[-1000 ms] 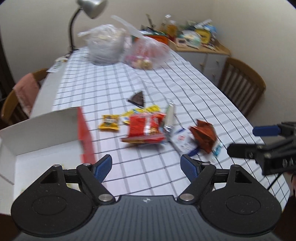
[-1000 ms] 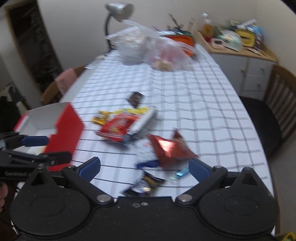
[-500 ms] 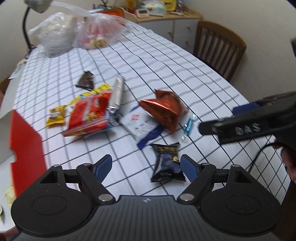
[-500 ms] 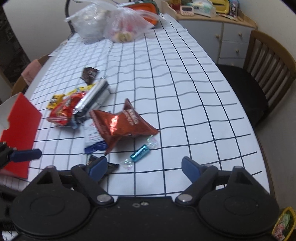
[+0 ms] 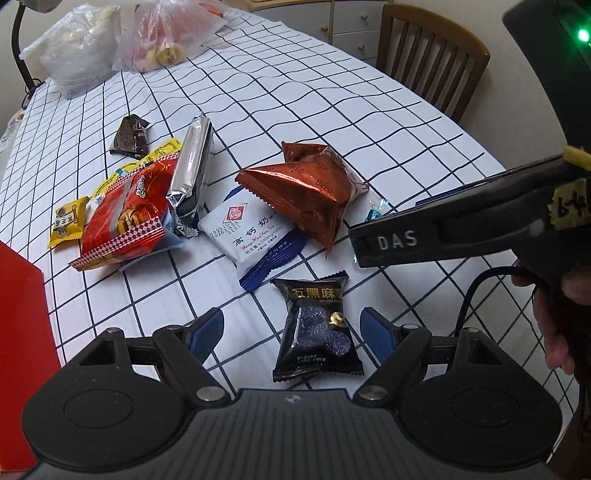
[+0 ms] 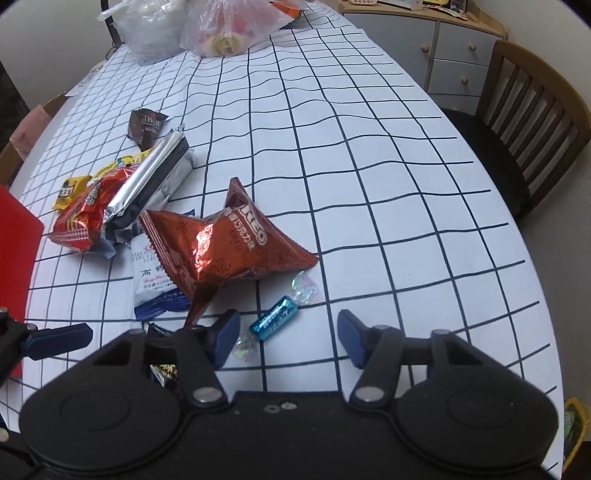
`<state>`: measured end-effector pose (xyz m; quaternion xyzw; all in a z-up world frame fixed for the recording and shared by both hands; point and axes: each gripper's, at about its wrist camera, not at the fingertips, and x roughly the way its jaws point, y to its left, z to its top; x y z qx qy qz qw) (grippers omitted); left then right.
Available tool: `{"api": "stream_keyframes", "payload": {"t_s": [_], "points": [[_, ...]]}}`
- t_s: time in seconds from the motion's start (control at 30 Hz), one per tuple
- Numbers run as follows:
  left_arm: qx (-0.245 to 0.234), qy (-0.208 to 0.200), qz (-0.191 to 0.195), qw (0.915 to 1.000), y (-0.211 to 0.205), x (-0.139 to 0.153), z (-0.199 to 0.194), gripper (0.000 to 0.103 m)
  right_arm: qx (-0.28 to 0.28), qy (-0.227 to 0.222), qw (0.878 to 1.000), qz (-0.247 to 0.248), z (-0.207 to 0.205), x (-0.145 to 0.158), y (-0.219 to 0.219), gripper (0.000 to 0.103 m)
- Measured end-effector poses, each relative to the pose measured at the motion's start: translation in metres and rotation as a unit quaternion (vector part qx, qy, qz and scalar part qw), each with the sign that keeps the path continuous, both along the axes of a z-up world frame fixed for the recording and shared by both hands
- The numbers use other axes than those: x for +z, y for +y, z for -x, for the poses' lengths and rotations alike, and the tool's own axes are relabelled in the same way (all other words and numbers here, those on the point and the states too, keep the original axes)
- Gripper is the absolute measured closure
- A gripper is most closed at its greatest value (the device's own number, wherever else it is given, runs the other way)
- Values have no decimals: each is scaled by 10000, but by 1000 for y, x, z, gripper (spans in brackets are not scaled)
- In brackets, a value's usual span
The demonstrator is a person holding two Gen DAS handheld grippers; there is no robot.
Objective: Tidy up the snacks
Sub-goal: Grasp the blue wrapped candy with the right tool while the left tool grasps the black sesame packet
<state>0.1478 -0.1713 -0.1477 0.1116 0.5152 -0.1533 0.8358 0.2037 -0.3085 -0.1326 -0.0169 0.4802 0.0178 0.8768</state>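
Note:
Snack packs lie in a heap on the checked tablecloth: a copper Oreo bag, a white-and-blue packet, a red bag, a silver pack. My left gripper is open low over a black packet, which lies between its blue pads untouched. My right gripper has its jaws closing. A blue wrapped candy lies on the cloth between its fingertips, and neither pad presses on it. In the left wrist view the right gripper reaches in from the right.
A red-sided box stands at the left table edge. Two filled plastic bags sit at the far end by a lamp stem. A wooden chair and a cabinet are off the table's right side. A small yellow packet and a dark wrapper lie left of the heap.
Both grippers came down toward the table. The left swung right, from the box to over the black packet. The right gripper's jaws narrowed around the blue candy.

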Motion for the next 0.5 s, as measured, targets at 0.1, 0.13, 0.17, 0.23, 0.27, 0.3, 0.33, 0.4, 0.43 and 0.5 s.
{"api": "stream_keyframes", "payload": {"t_s": [0.1, 0.13, 0.17, 0.23, 0.27, 0.3, 0.33, 0.4, 0.43, 0.5], "points": [[-26, 32, -38, 10000, -2, -4, -3, 23, 13, 21, 10000, 91, 0, -3, 5, 61], [-44, 44, -37, 10000, -2, -4, -4, 23, 32, 28, 9999, 124, 0, -3, 6, 65], [-64, 52, -39, 10000, -3, -5, -5, 23, 60, 31, 9999, 149, 0, -4, 8, 69], [-98, 86, -41, 9999, -4, -7, -6, 27, 127, 27, 9997, 190, 0, -5, 11, 73], [-111, 127, -52, 9998, -4, -8, -7, 31, 163, 25, 9997, 203, 0, -5, 12, 77], [-133, 159, -89, 9997, -5, -10, -8, 33, 188, 36, 9996, 208, 1, -6, 12, 79], [-158, 178, -117, 9996, -6, -11, -8, 38, 196, 55, 9996, 204, 1, -6, 12, 83], [-165, 235, -105, 9995, -5, -13, -8, 44, 188, 61, 9997, 165, 1, -6, 10, 85], [-154, 271, -89, 9995, -5, -13, -9, 47, 187, 54, 9997, 131, 2, -6, 8, 86], [-126, 307, -68, 9994, -4, -14, -9, 55, 158, 48, 9998, 60, 2, -6, 4, 88]]}}
